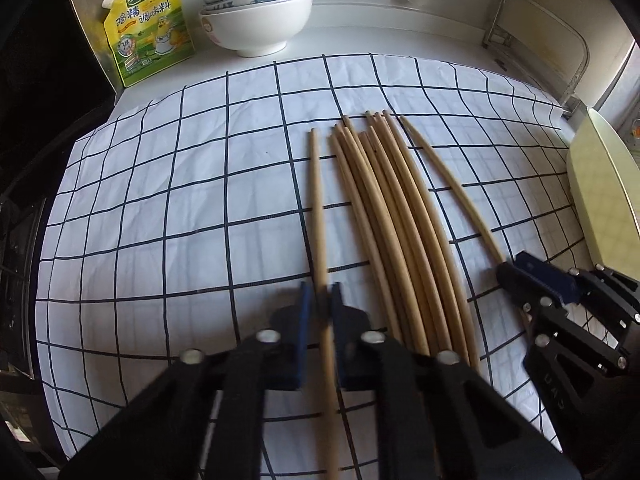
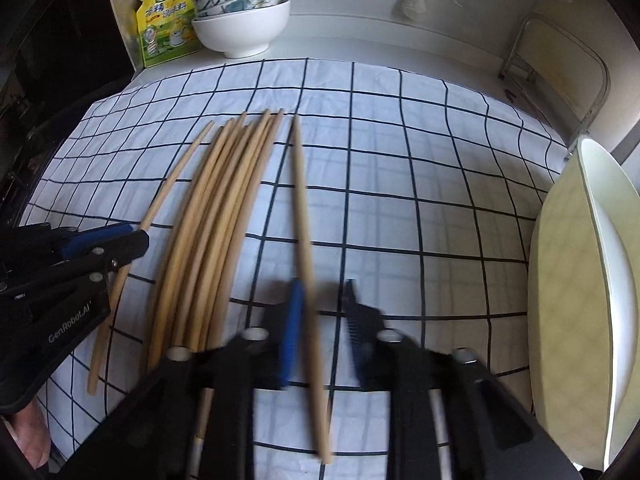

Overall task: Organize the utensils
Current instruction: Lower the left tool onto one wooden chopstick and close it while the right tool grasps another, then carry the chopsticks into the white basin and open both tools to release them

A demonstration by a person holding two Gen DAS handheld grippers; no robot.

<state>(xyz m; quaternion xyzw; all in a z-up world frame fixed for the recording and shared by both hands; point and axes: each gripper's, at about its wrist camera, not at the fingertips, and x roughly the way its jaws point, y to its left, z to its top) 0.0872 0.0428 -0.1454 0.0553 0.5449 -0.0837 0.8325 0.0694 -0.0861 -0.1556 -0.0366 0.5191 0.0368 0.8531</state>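
Several bamboo chopsticks (image 1: pixel 384 208) lie bunched on a white checked cloth (image 1: pixel 180 200), tips pointing away. My left gripper (image 1: pixel 321 286) is shut on a single chopstick (image 1: pixel 317 200) left of the bunch. My right gripper (image 1: pixel 510 264) grips the stray chopstick (image 1: pixel 452 184) on the right. The right wrist view is blurred. There that chopstick (image 2: pixel 300 200) rests against the blue left pad of the right gripper (image 2: pixel 323 284). The bunch (image 2: pixel 224 208) and the left gripper (image 2: pixel 138 238) lie to its left.
Stacked bowls (image 1: pixel 256 20) and a yellow seasoning pouch (image 1: pixel 148 28) stand at the back left by the wall. Pale plates (image 2: pixel 580 280) stand on edge at the right, with a metal rack (image 1: pixel 540 48) behind. A dark drop borders the left side. A thumb (image 2: pixel 32 432) shows bottom left.
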